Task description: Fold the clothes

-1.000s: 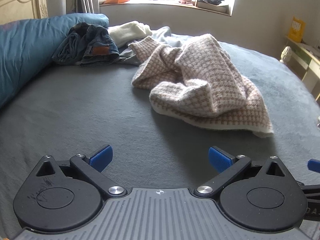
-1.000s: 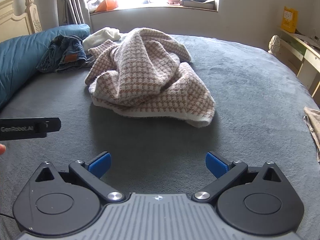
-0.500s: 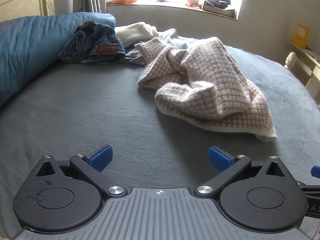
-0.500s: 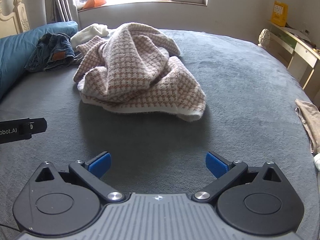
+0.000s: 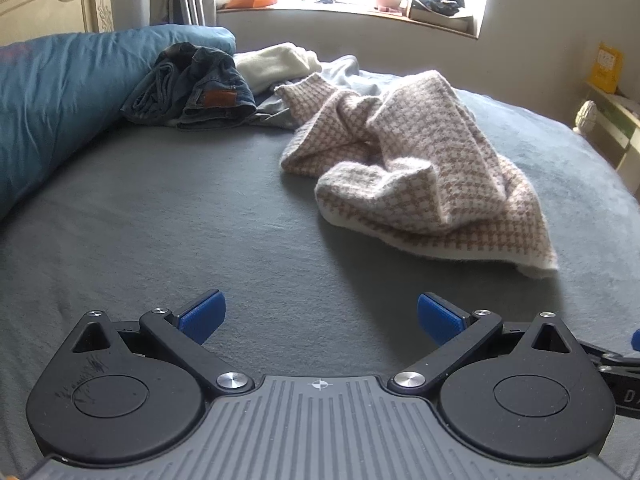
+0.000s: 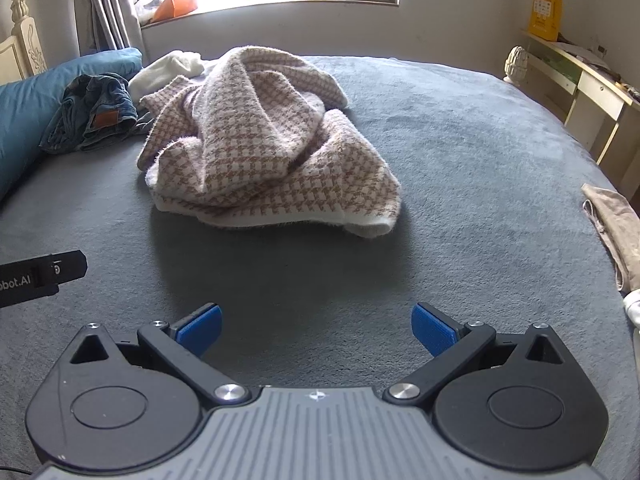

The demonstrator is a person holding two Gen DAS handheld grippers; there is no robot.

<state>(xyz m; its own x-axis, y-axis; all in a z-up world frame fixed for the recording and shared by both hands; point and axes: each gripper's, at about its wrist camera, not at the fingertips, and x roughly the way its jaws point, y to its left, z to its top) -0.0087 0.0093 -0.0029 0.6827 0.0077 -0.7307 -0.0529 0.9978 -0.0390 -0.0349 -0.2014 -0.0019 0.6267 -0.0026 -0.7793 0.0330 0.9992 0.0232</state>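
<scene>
A crumpled pink-and-tan houndstooth sweater (image 5: 424, 176) (image 6: 264, 148) lies bunched on the grey bed. My left gripper (image 5: 320, 318) is open over bare blanket, short of the sweater's near hem and to its left. The right gripper (image 6: 316, 324) also stands open with nothing between its blue pads, a stretch of blanket away from the sweater's white-edged hem. The left gripper's body (image 6: 36, 278) shows at the left edge of the right wrist view.
Folded jeans (image 5: 200, 88) (image 6: 92, 114), a cream garment (image 5: 276, 64) and a pale grey cloth sit behind the sweater against a blue pillow (image 5: 60, 96). A beige garment (image 6: 612, 228) lies at the bed's right edge. A desk (image 6: 588, 88) stands along the right wall.
Both grippers have shifted slightly, so the sweater sits a bit further right in the left view and left in the right view. Both stay open.
</scene>
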